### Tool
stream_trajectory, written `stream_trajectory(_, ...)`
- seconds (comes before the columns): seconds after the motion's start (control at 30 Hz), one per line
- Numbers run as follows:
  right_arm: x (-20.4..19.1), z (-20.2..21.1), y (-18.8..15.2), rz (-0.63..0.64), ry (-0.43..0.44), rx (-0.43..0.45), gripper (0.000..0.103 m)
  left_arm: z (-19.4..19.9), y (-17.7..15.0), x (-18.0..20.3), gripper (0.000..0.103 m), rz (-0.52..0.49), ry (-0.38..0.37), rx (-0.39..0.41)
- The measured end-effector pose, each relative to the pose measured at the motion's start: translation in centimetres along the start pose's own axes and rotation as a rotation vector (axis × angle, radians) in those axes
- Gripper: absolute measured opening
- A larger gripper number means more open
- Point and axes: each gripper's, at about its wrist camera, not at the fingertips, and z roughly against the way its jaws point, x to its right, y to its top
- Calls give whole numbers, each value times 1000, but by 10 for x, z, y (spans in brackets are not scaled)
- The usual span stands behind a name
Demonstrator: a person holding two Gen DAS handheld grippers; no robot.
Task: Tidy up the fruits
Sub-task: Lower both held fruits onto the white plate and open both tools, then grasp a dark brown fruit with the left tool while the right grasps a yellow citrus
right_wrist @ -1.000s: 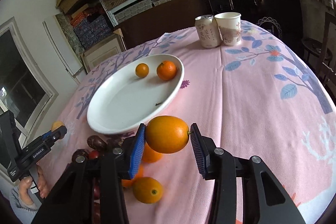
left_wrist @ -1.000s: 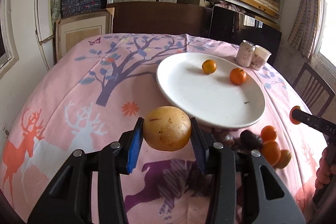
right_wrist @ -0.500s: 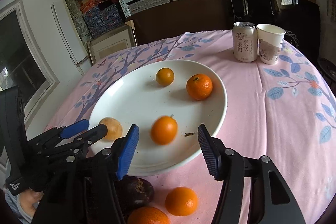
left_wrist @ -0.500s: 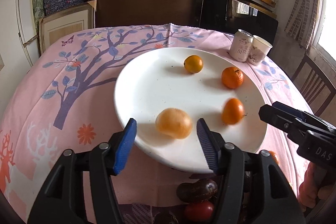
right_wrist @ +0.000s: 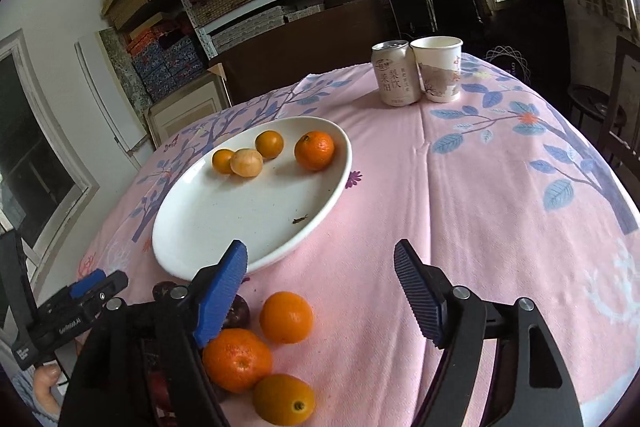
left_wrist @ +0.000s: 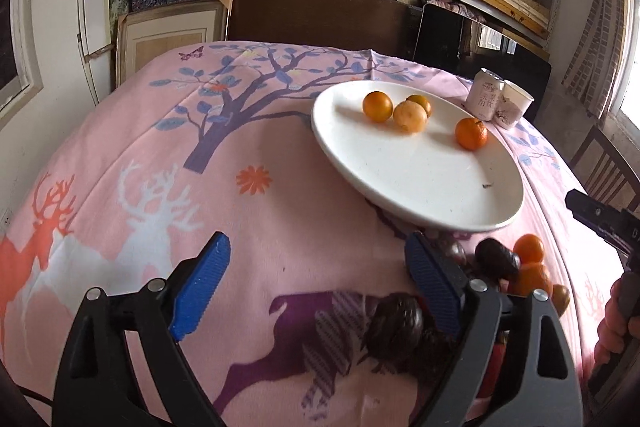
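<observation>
A: How are the fruits laid out?

B: Four are seen on the white plate (right_wrist: 188,227), toward its far end. A pale yellow-tan round fruit (right_wrist: 247,163) is flanked by two small smooth oranges (right_wrist: 269,144), one of them (right_wrist: 222,161) touching it on the left. A tangerine (right_wrist: 315,150) with dimpled skin and a dark stem spot is set apart to the right.

A: And off the plate?

B: A cluster is found on the pink tablecloth (right_wrist: 480,207) just beside the plate's near rim: two tangerines (right_wrist: 237,359), one (right_wrist: 286,316) farther than the other, a small oval orange (right_wrist: 283,399) with its stem scar shown, and dark purple wrinkled fruits (left_wrist: 395,330).

A: How are the grippers held?

B: The left gripper (left_wrist: 318,277) is spread wide with nothing between its blue pads. The right gripper (right_wrist: 320,267) is likewise held wide and unloaded, above the cluster.

A: Anything else?

B: A drink can (right_wrist: 395,73) and a paper cup (right_wrist: 438,67) are stood side by side, touching, at the far edge.
</observation>
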Motion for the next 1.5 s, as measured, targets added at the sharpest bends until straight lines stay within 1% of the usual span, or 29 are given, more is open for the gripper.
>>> stream_trajectory(0.07,10,5,-3,-47,17,-3,79,10,-11,1,90,-11,-28,6)
stream_trajectory(0.13,16,8,-5,-78,33,-8,80,17,-20,5,93,-33,-38,14)
stream_trajectory(0.2,17,10,-6,-88,39,-12,80,18,-26,11,94,-68,-36,7)
stream_trajectory(0.23,17,10,-6,-87,39,-13,80,15,-27,14,94,-87,-18,-3)
stream_trajectory(0.27,16,9,-5,-83,38,-13,80,10,-27,15,94,-101,18,-20)
stream_trajectory(0.3,16,9,-5,-80,37,-14,80,4,-27,13,97,-101,48,-38)
stream_trajectory(0.33,15,8,-5,-80,38,-17,80,3,-26,8,97,-77,32,-42)
stream_trajectory(0.37,16,8,-5,-82,40,-18,80,4,-24,0,97,-46,40,-39)
stream_trajectory(0.47,17,10,-4,-88,44,-14,80,9,-19,-24,96,24,198,-3)
stream_trajectory(0.5,18,10,-3,-91,46,-12,80,12,-17,-33,95,56,203,10)
stream_trajectory(0.57,18,11,-3,-92,50,-12,80,20,-16,-45,95,118,140,34)
stream_trajectory(0.6,17,11,-3,-91,51,-12,80,22,-16,-45,95,121,122,41)
stream_trajectory(0.67,17,11,-3,-88,51,-11,80,22,-17,-35,95,71,122,37)
stream_trajectory(0.8,16,11,-4,-91,47,-13,80,16,-22,-4,95,-79,140,19)
stream_trajectory(0.9,16,10,-4,-90,45,-15,80,14,-24,7,95,-132,128,14)
stream_trajectory(0.97,16,10,-4,-91,43,-18,80,11,-25,9,94,-142,116,-3)
stream_trajectory(1.0,16,9,-5,-91,41,-20,80,9,-26,10,88,-147,108,-18)
stream_trajectory(1.03,17,9,-5,-92,39,-22,80,5,-26,11,80,-152,98,-36)
stream_trajectory(1.1,17,8,-5,-93,36,-26,80,-2,-27,12,75,-162,74,-75)
stream_trajectory(1.2,17,6,-5,-94,37,-31,80,-5,-29,14,74,-171,56,-88)
stream_trajectory(1.27,17,6,-6,-93,37,-34,80,-11,-29,18,74,-180,24,-120)
stream_trajectory(1.3,16,6,-6,-92,37,-35,80,-15,-30,20,74,-187,20,-141)
stream_trajectory(1.37,15,5,-7,-89,35,-40,80,-17,-30,19,73,-172,-1,-147)
stream_trajectory(1.4,15,4,-7,-87,35,-42,80,-18,-30,17,75,-159,-8,-153)
stream_trajectory(1.43,15,4,-8,-86,34,-44,80,-19,-29,16,75,-149,-11,-156)
stream_trajectory(1.5,14,3,-8,-82,31,-46,80,-22,-29,14,73,-141,31,-158)
